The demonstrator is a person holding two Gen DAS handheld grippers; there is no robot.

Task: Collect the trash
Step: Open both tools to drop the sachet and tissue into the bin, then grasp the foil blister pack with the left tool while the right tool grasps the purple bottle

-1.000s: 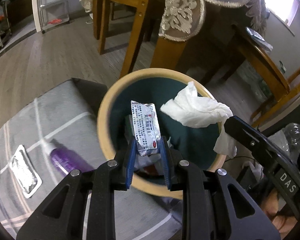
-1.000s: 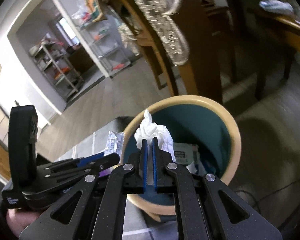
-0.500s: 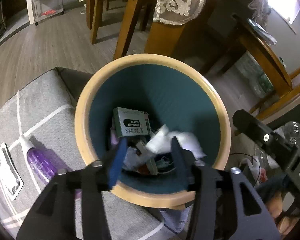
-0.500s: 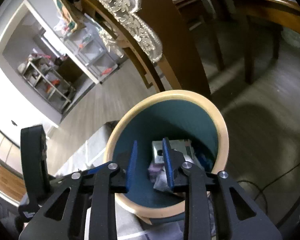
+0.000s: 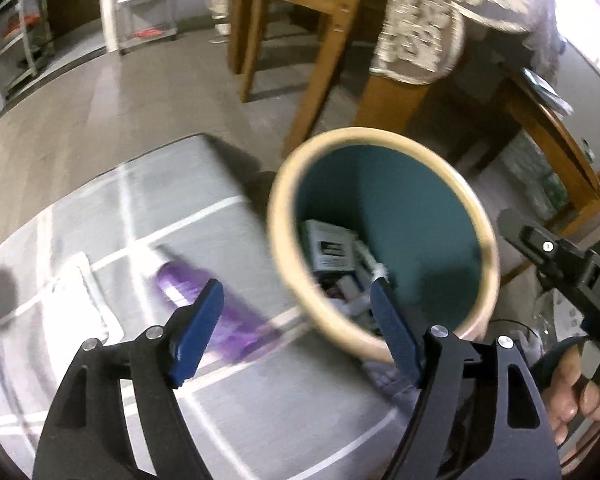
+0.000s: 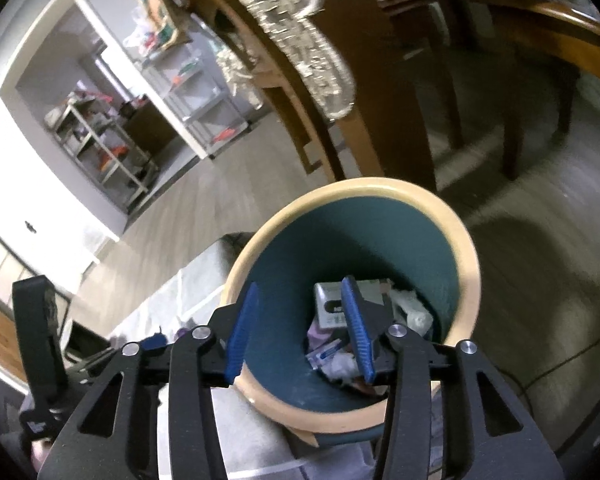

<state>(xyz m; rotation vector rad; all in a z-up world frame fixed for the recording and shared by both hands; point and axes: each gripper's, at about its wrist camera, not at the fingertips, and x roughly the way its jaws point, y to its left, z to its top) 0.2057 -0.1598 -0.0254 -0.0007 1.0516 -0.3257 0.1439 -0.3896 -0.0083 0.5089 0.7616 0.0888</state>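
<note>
Both grippers hang over the round teal bin with a cream rim (image 6: 466, 256), jaws opening and nothing between them; the left gripper (image 5: 296, 312) is wider than the right gripper (image 6: 300, 328). The trash, a white box (image 6: 332, 304) and crumpled tissue (image 6: 414, 312), lies inside the bin. A purple plastic bottle (image 5: 220, 320) lies on the grey mat (image 5: 100, 208) beside it.

The trash bin (image 6: 470, 276) has a smooth cream rim and a matt teal inside. In it lie a cardboard box (image 6: 332, 304) and crumpled white tissue (image 6: 414, 316). At 9 o'clock from the bin, in the left wrist view, a shiny purple plastic bottle (image 5: 216, 316) lies on grey woven cloth (image 5: 100, 208) with white lines. At 12 o'clock stand brown wooden chair legs (image 5: 320, 60) and lacy cloth (image 5: 420, 32). The floor (image 5: 80, 120) looks like smooth grey wood. Both grippers are matt black plastic with silver metal screws.
</note>
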